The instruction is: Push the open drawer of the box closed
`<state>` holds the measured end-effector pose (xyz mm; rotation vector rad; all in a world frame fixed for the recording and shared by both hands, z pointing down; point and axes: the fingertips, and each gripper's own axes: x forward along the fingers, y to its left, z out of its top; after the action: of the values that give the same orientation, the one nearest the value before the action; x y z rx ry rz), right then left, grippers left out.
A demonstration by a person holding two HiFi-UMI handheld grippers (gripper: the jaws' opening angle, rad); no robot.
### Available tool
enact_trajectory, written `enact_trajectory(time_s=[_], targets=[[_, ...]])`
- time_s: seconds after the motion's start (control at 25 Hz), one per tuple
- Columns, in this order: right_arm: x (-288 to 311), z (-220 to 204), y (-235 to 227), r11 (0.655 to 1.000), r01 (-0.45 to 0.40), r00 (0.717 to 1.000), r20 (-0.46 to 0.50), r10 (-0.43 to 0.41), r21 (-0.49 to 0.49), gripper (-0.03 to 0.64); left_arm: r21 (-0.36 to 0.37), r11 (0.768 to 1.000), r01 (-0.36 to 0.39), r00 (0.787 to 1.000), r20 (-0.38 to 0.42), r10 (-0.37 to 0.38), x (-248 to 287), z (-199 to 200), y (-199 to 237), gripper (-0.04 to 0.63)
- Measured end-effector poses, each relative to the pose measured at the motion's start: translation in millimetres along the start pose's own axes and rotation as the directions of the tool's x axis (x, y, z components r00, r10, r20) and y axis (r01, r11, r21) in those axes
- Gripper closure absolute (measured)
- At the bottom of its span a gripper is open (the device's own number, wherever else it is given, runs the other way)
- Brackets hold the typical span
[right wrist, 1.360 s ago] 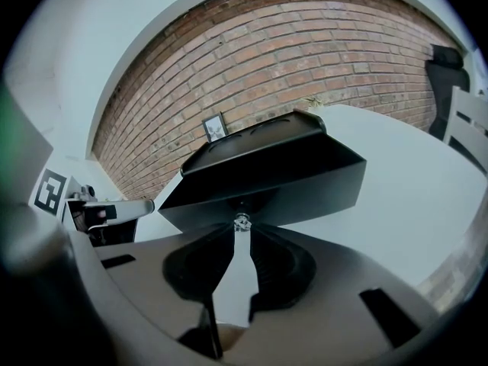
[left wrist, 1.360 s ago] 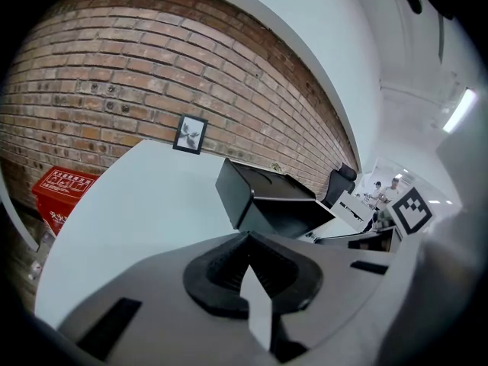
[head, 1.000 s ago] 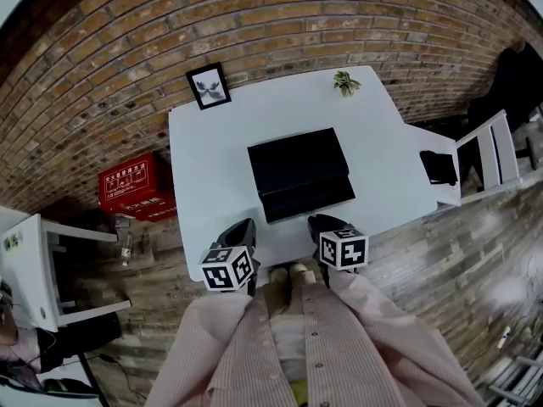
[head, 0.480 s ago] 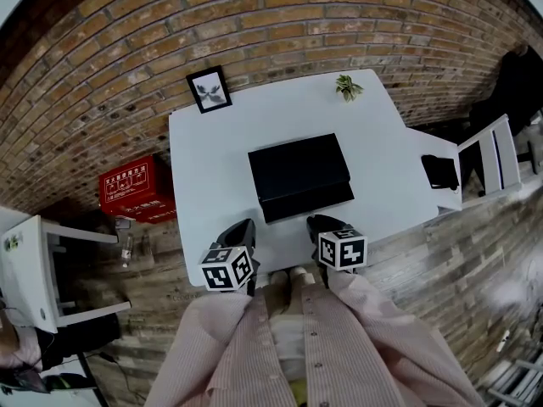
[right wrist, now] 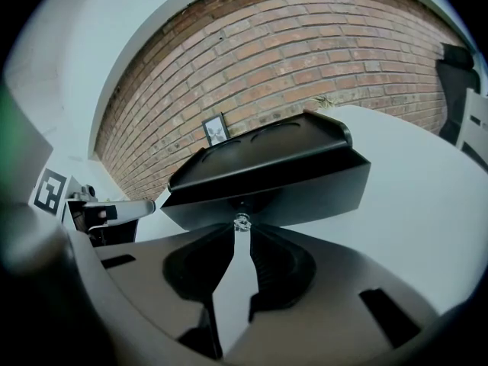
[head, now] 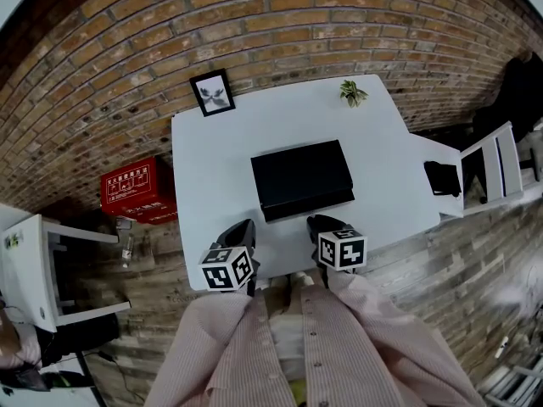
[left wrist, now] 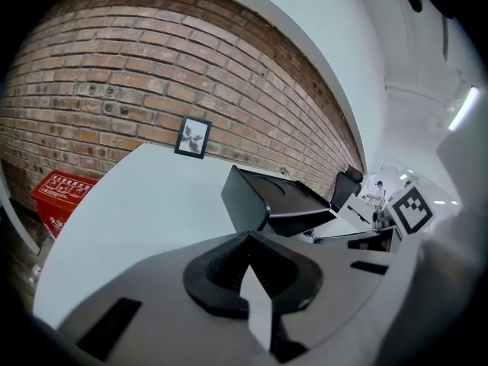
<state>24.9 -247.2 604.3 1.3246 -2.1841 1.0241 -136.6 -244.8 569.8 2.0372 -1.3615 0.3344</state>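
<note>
Box (head: pixel 301 176) was smooth matt black, looked plastic. Drawer knob (right wrist: pixel 242 222) was small, shiny, metal-like. Table (head: pixel 212 142) was smooth matt white. Wall (head: pixel 254 24) was rough bare brick, floor (head: pixel 424 261) worn wood planks. Sleeves (head: pixel 382 337) were ribbed pink cloth. Right gripper (right wrist: pixel 242 231) was matt grey plastic with ribbed black pads (right wrist: pixel 273 264).

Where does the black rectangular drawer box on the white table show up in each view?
Head view: the black drawer box lies at the centre of the white table.
Left gripper view: the box is right of centre, seen corner-on.
Right gripper view: the box fills the middle, front face toward the camera.
Shared landmark: the small black-framed picture against the brick wall.
</note>
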Motion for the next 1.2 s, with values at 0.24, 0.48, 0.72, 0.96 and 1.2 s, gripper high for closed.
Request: enact_trajectory(time_s=[0.24, 0.48, 0.72, 0.96, 1.2], targets=[[5, 5, 0, 1.0, -0.006, 1.0, 0.005, 0.006, -0.006, 0.548, -0.001, 1.0, -0.001, 1.0, -0.001, 0.001, 4, 3, 2, 0.6], [8, 9, -1, 1.0, -0.011, 1.0, 0.012, 0.011, -0.01, 0.548, -0.003, 1.0, -0.005, 1.0, -0.003, 0.005, 8, 4, 4, 0.599], [12, 14, -2, 1.0, -0.013, 1.0, 0.015, 0.013, -0.014, 0.548, -0.004, 1.0, -0.012, 1.0, 0.003, 0.012, 10, 8, 7, 0.598], [15, 17, -2, 1.0, -0.008, 1.0, 0.025, 0.009, -0.019, 0.548, -0.004, 1.0, -0.015, 1.0, -0.001, 0.015, 11, 9, 12, 0.599], [17, 19, -2, 1.0, -0.001, 1.0, 0.029, 0.002, -0.017, 0.548, -0.002, 1.0, -0.013, 1.0, -0.001, 0.013, 12, 11, 14, 0.599]])
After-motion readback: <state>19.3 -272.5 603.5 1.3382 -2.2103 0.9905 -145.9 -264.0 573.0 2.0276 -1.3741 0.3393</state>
